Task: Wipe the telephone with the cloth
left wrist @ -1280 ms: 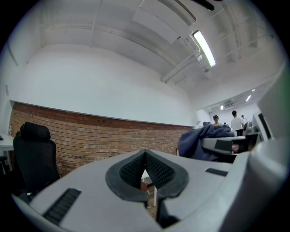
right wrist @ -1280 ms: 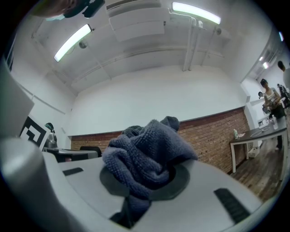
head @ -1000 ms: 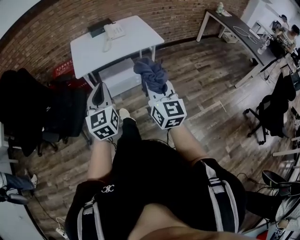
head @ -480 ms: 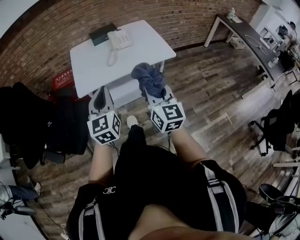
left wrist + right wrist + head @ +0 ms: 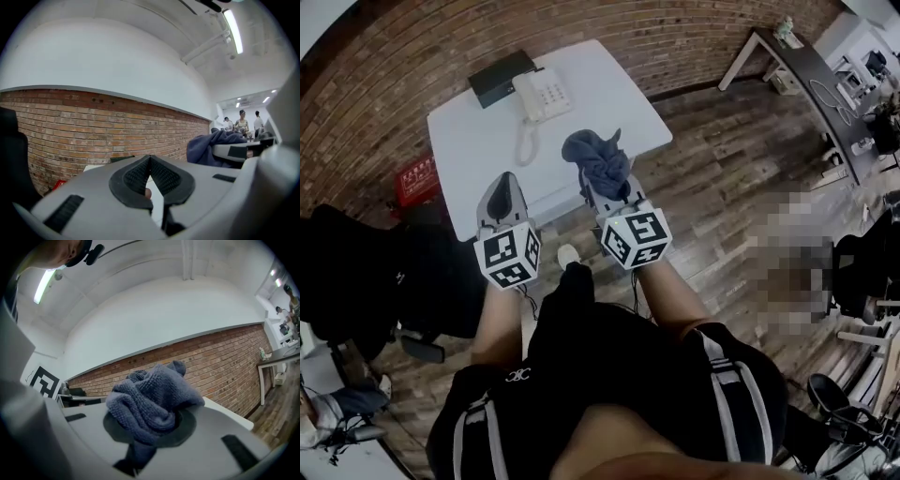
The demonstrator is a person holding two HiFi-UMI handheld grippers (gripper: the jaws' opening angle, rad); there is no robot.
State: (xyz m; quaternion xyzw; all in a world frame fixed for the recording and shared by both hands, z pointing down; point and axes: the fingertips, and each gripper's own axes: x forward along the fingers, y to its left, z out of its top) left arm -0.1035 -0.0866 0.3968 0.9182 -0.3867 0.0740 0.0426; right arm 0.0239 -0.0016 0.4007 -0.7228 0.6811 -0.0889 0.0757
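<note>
Approaching table (image 5: 478, 155): phone (image 5: 542, 94) nearer than second ago, on far side of top. Right gripper (image 5: 609, 192) clamped on cloth (image 5: 596, 156); left gripper (image 5: 500, 192) closed, empty. Wiping not yet begun.

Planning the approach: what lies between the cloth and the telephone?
Nothing: in the head view, only bare table shows between the cloth and the telephone.
</note>
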